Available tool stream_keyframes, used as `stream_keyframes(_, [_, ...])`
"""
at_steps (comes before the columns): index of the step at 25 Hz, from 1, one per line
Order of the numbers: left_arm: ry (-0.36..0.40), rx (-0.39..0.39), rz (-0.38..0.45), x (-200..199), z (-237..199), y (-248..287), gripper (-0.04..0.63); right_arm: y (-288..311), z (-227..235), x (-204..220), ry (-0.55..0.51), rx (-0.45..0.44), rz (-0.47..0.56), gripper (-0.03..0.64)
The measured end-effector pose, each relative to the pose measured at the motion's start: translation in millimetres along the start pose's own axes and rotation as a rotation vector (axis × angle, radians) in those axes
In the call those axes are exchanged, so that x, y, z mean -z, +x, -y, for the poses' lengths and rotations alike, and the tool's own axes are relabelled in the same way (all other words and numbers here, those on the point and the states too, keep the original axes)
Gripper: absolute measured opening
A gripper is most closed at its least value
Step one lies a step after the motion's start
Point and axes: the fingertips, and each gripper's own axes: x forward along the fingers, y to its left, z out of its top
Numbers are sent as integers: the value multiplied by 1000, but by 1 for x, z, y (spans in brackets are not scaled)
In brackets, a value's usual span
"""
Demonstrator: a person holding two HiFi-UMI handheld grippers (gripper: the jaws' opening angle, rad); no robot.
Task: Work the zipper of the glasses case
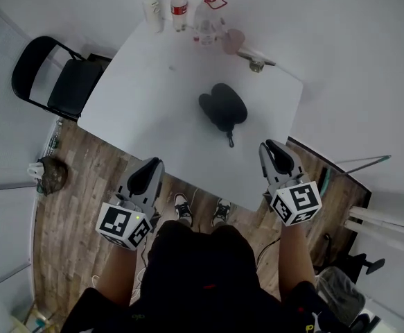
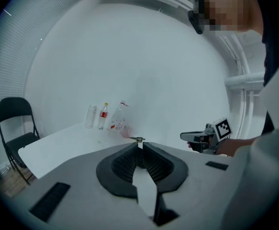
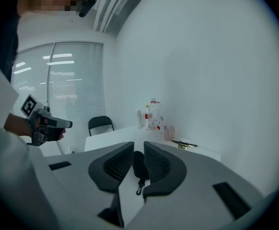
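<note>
A black glasses case [image 1: 224, 106] lies on the white table [image 1: 146, 109], right of its middle, with a short strap and clip [image 1: 230, 141] trailing toward me. Both grippers hover at the table's near edge, well short of the case. My left gripper [image 1: 153, 164] is at the left, its jaws pressed together and empty [image 2: 139, 145]. My right gripper [image 1: 271, 146] points at the case, which shows far off [image 3: 139, 164] through the thin slit between its nearly touching jaws. Nothing is held.
At the table's far edge stand a white cup [image 1: 153, 12], a red-labelled bottle [image 1: 179, 7], a clear bottle [image 1: 207, 19], a pink cup [image 1: 233, 40] and a small metal object [image 1: 257, 61]. A black chair [image 1: 56, 78] stands at the left.
</note>
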Motion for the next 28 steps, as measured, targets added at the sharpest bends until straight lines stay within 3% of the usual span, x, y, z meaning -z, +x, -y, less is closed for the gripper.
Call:
stream_keyframes(2, [-9,-22,-3,2,6,4,48,18,14,7,2,-17,-25,165])
stream_keyframes(3, [-12,-33,0,3,9,6,48,27,22,9,-3,-19,-30,176])
stream_keyframes(9, [-49,-84,-2,17,28,12,48,82,61,34,-27,-36,-88,178])
stream_keyframes(16, [-96,-140,6,21,34,16,48,158,82,102,-53,-79,-279,212])
stream_keyframes(23, [-109,-196,-6,31,22,8,46,207,102,156,-28,-41,-455,238])
stream_keyframes(28, [-103,-210,15,31,18,3,48,213,106,172,-53,3,-553,213])
